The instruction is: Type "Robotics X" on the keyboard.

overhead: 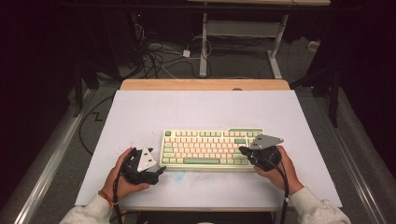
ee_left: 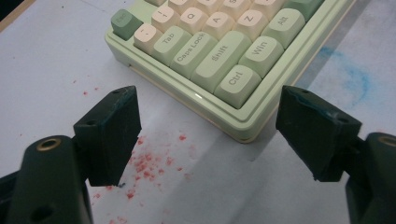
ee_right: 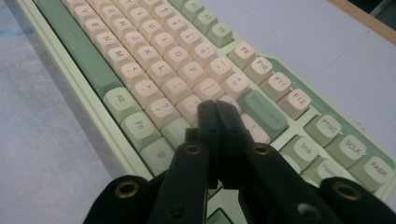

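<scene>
Keyboard [overhead: 210, 148] on white-topped table [overhead: 196, 109], dark room behind, left gripper [ee_left: 208, 140] open beside it, right gripper [ee_right: 217, 109] closed empty above its keys.

Pale green keyboard [overhead: 211, 148] with cream and green keys, flat on white table near front edge

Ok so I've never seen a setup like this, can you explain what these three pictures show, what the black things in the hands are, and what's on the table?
A person sits at a white table and holds a hand-operated gripper in each hand; there is no robot arm. The high view looks down from above. The other two pictures come from cameras riding on the grippers, looking along their black fingers. On the table lies a green and cream keyboard. The left gripper is open beside the keyboard's Ctrl corner, above some red specks, holding nothing. The right gripper has its fingers shut together over the keys at the keyboard's other end, with nothing between them.
</scene>
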The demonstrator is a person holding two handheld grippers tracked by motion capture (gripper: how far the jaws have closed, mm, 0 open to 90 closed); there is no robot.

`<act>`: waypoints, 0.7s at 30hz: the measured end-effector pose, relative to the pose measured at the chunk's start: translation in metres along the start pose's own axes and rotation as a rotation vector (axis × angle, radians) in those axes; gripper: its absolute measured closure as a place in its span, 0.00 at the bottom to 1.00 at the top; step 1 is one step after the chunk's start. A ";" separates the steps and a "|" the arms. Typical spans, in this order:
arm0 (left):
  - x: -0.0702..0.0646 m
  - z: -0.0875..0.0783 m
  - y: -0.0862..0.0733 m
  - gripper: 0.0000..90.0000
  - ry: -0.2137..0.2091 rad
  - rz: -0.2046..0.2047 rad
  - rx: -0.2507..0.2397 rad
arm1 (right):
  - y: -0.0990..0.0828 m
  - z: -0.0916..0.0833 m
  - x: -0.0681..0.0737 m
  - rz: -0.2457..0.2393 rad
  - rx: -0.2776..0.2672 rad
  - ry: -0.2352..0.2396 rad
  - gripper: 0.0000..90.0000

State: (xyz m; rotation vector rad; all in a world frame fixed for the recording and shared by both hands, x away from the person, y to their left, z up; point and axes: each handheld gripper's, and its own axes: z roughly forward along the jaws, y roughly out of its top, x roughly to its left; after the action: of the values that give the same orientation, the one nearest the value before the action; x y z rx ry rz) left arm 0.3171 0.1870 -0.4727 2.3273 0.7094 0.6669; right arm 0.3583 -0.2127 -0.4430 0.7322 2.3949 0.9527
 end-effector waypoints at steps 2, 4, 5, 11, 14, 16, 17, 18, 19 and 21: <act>0.000 -0.001 0.000 0.23 0.002 -0.001 -0.002 | -0.002 0.003 0.001 -0.002 0.016 0.004 1.00; 0.000 -0.001 0.000 0.23 0.002 -0.006 -0.006 | -0.005 0.006 0.001 -0.002 0.028 0.008 1.00; 0.000 -0.001 0.000 0.24 0.002 -0.008 -0.007 | -0.006 0.008 0.002 -0.003 0.033 0.008 1.00; 0.002 -0.002 0.002 0.37 -0.013 -0.049 0.003 | -0.011 0.011 0.002 0.003 0.035 0.015 1.00; 0.004 -0.003 0.005 0.55 -0.024 -0.079 0.024 | -0.013 0.011 0.004 0.013 0.018 0.013 1.00; 0.009 -0.007 0.006 0.70 -0.052 -0.114 0.004 | -0.014 0.011 0.005 0.013 0.012 0.007 1.00; 0.011 -0.009 0.007 0.76 -0.057 -0.117 -0.002 | -0.015 0.011 0.005 0.014 0.010 0.007 1.00; 0.013 -0.012 0.008 0.81 -0.067 -0.124 -0.009 | -0.015 0.011 0.005 0.016 0.008 0.007 1.00; 0.015 -0.013 0.008 0.85 -0.068 -0.126 -0.013 | -0.015 0.011 0.005 0.018 0.006 0.008 1.00; 0.017 -0.016 0.010 0.91 -0.080 -0.124 -0.020 | -0.016 0.011 0.006 0.018 0.004 0.005 1.00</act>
State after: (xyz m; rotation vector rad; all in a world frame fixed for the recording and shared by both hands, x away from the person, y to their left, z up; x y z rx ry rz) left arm 0.3235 0.1973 -0.4505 2.2568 0.7992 0.5199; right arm 0.3554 -0.2137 -0.4623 0.7544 2.3988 0.9584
